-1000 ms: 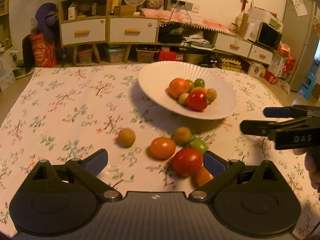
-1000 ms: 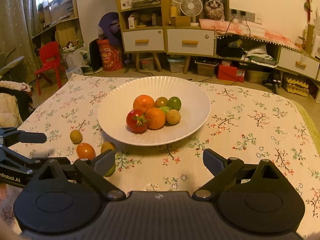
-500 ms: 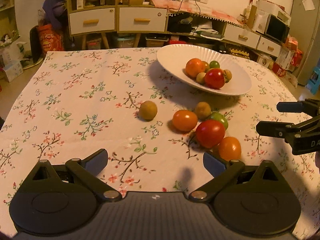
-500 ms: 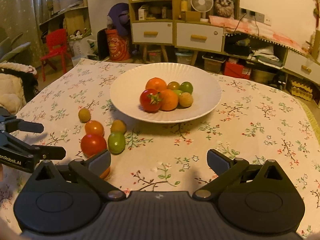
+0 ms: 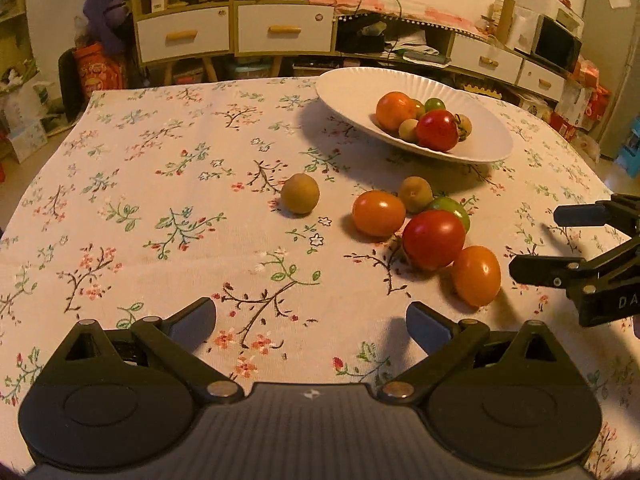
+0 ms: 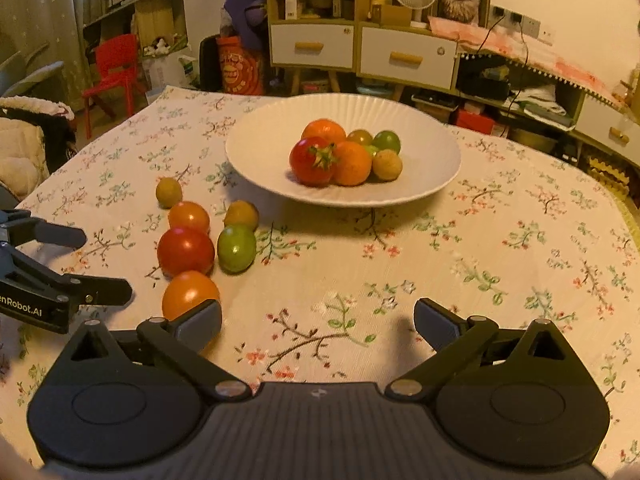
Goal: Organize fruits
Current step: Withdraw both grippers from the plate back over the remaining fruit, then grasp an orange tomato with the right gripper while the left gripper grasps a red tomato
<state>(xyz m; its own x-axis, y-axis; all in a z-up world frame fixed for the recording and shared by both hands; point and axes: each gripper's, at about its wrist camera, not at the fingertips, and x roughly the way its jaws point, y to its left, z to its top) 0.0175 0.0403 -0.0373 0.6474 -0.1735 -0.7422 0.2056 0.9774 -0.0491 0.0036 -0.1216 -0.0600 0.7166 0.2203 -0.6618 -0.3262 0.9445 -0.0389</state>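
A white plate [image 5: 344,92] [image 6: 256,152] holds several fruits, among them a red tomato [image 5: 437,130] [image 6: 313,161] and an orange one [image 5: 396,110]. Loose on the floral cloth lie a red tomato [image 5: 433,239] [image 6: 185,251], two orange tomatoes [image 5: 378,213] [image 5: 476,275], a green tomato [image 6: 236,248] and two brownish round fruits [image 5: 300,199] [image 5: 415,194]. My left gripper [image 5: 311,325] is open and empty, short of the loose fruits. My right gripper [image 6: 318,325] is open and empty; its left finger [image 6: 199,325] hides part of the near orange tomato [image 6: 188,294].
The table's far edge [image 5: 200,86] runs behind the plate. Beyond it stand a shelf unit with white drawers [image 5: 236,32], a red chair [image 6: 114,68] and floor clutter. The right gripper shows at the right of the left wrist view [image 5: 540,244].
Both grippers have drawn back and up from the fruits. The loose fruits and the plate now sit farther away in both views. Both stay open and empty.
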